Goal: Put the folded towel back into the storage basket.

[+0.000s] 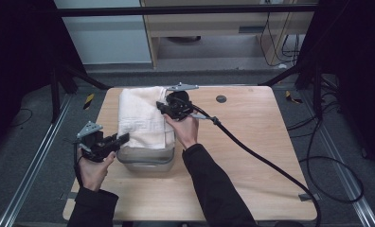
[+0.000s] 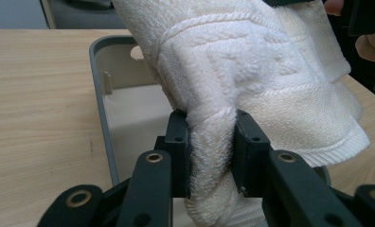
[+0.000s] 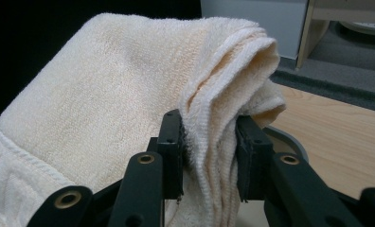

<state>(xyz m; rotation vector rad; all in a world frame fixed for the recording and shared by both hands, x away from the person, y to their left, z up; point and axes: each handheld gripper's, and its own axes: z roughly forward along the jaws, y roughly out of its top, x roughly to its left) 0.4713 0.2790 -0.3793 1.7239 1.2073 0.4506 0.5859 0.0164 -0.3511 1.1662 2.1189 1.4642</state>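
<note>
A folded white towel (image 1: 143, 116) with a woven key-pattern band hangs over a grey plastic bin (image 1: 147, 161) on the wooden table (image 1: 252, 156). My left gripper (image 1: 121, 139) is shut on the towel's near left edge; in the left gripper view the towel (image 2: 252, 71) bunches between the pads (image 2: 181, 156), above the open bin (image 2: 100, 85). My right gripper (image 1: 164, 108) is shut on the towel's far right edge. In the right gripper view the towel's layers (image 3: 105, 104) are pinched between the pads (image 3: 174, 151), with the bin's rim (image 3: 290, 139) just behind.
A thick black cable (image 1: 261, 158) trails from the right gripper across the table to the right. A round dark grommet (image 1: 220, 99) sits near the table's far edge. Metal frame rails (image 1: 29, 170) run along both sides, with loose cables (image 1: 332, 161) on the floor at right.
</note>
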